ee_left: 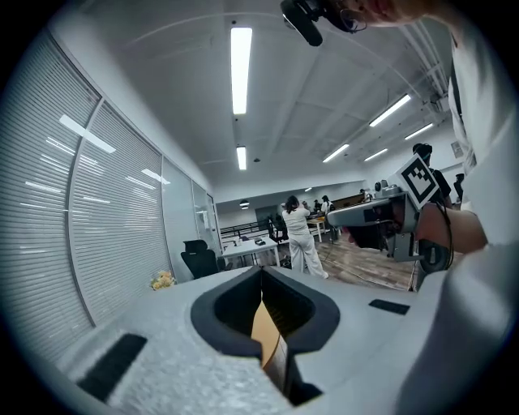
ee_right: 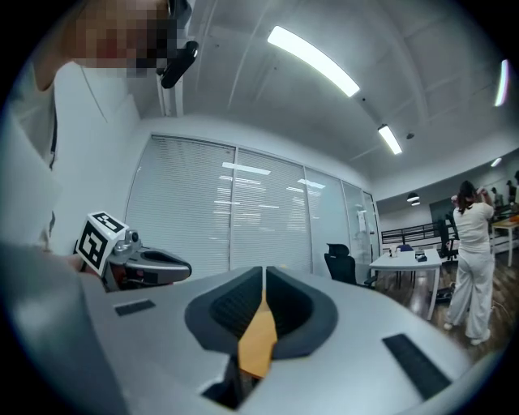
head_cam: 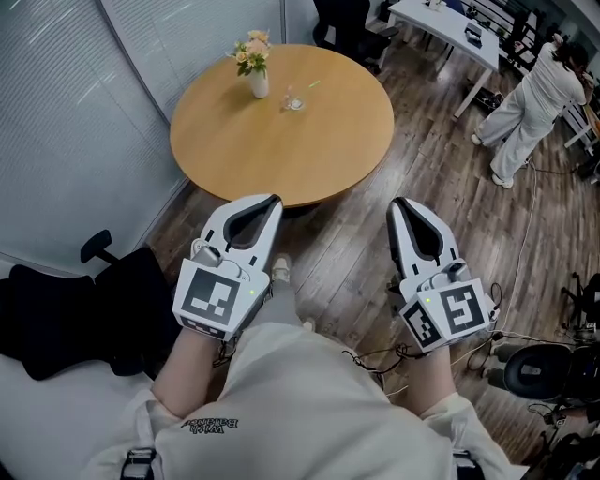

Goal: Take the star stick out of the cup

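A small clear cup (head_cam: 294, 99) stands on the far side of the round wooden table (head_cam: 319, 141), with a thin stick (head_cam: 308, 86) leaning out of it; its star end is too small to make out. Both grippers hang well short of the table, over the person's lap. My left gripper (head_cam: 274, 200) is shut and empty, its jaws pressed together in its own view (ee_left: 261, 274). My right gripper (head_cam: 397, 202) is also shut with nothing held (ee_right: 263, 272). Each gripper view looks up at the ceiling and room, and neither shows the cup.
A white vase of flowers (head_cam: 254, 64) stands left of the cup. A black chair (head_cam: 98, 248) is at the left, by the blinds. Wooden floor lies between me and the table. A person in white (head_cam: 530, 98) stands far right near a white desk (head_cam: 448, 26). Cables (head_cam: 525, 281) trail at right.
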